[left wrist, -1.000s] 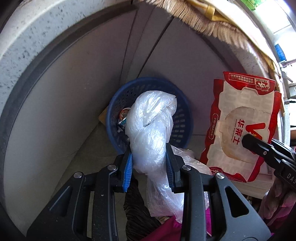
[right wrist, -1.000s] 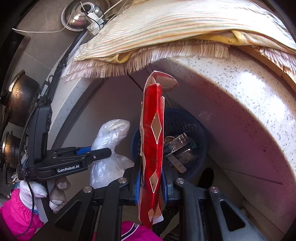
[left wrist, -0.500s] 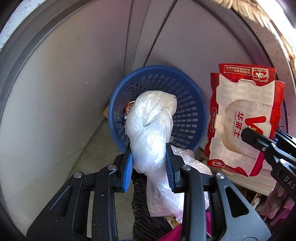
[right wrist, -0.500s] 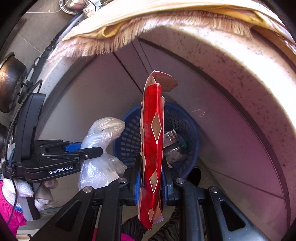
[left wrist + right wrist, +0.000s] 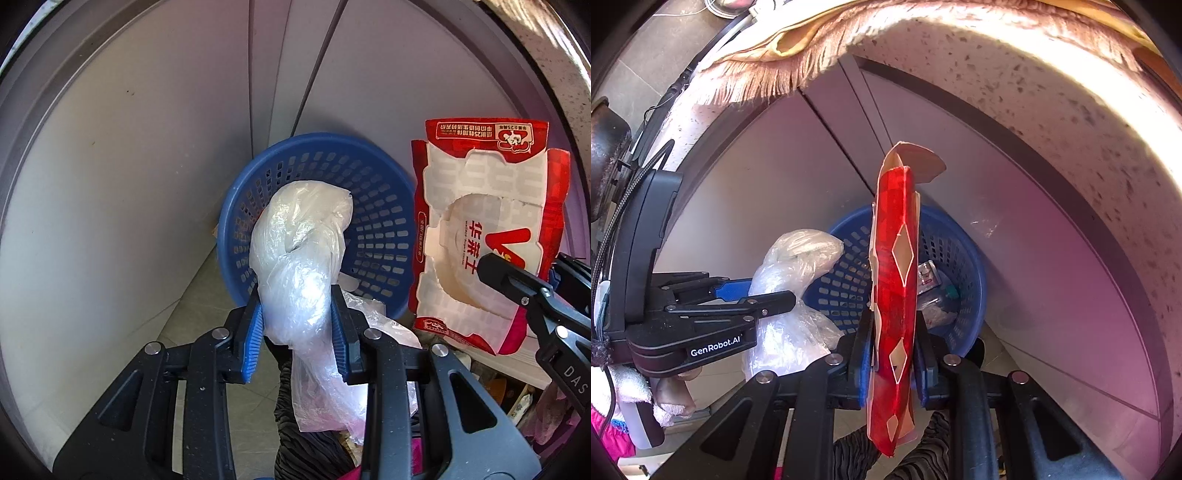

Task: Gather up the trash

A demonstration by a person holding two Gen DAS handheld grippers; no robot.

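Note:
A round blue mesh basket (image 5: 373,192) stands on the floor against grey cabinet doors, with some wrappers (image 5: 931,284) lying inside. My left gripper (image 5: 295,302) is shut on a crumpled clear plastic bag (image 5: 303,236), whose top hangs over the basket's near rim. To its right, my right gripper (image 5: 528,267) is shut on a flattened red and white food carton (image 5: 487,221). In the right wrist view the carton (image 5: 895,229) stands edge-on between the pads of the right gripper (image 5: 894,332), in front of the basket (image 5: 960,258). The left gripper (image 5: 761,293) with the bag (image 5: 798,258) is at the left.
Grey cabinet doors (image 5: 147,184) rise behind the basket. A speckled stone counter edge (image 5: 1034,81) and a fringed cloth (image 5: 775,62) overhang above. Pale floor tiles (image 5: 192,317) lie left of the basket. A gloved hand and pink sleeve (image 5: 613,432) show at lower left.
Both grippers have sunk toward the basket with their loads still held. The basket looks nearer and larger, and the counter edge and fringed cloth have slid up toward the frame tops.

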